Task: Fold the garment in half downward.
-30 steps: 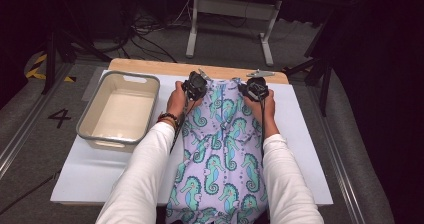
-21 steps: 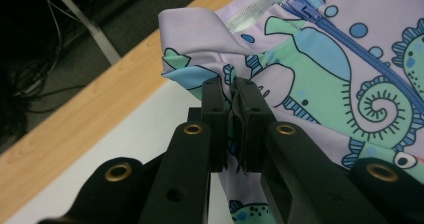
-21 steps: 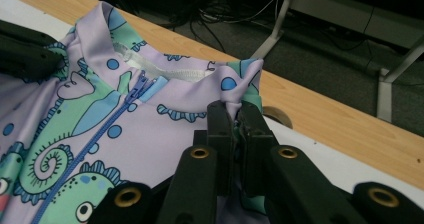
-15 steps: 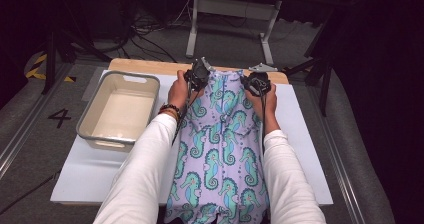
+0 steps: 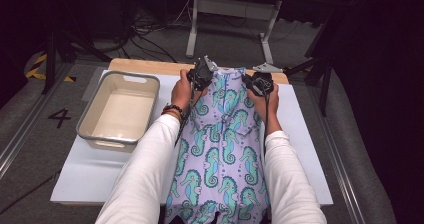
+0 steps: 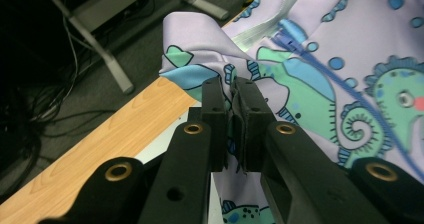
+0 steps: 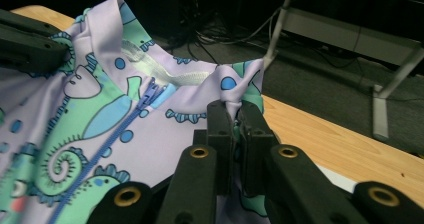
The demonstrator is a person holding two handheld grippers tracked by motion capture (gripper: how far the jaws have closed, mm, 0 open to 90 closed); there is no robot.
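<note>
A lilac garment (image 5: 225, 149) printed with green seahorses lies stretched down the middle of the white board, its blue zipper (image 7: 120, 124) running from the collar. My left gripper (image 5: 202, 74) is shut on the garment's far left shoulder corner (image 6: 200, 59), lifted a little off the table. In the left gripper view the cloth is pinched between the black pads (image 6: 215, 109). My right gripper (image 5: 259, 82) is shut on the far right shoulder corner (image 7: 240, 84), with cloth squeezed between its pads (image 7: 220, 124). The near hem hangs over the table's front edge between the forearms.
A shallow grey bin (image 5: 120, 109) stands on the white board (image 5: 85, 169) at the left, with nothing in it. The wooden table edge (image 5: 145, 65) lies just beyond the grippers. Past it are a metal table frame (image 5: 230, 9) and floor cables.
The left gripper has risen with its corner of the garment, pulling the collar up and slightly away. The right gripper has stayed nearly in place.
</note>
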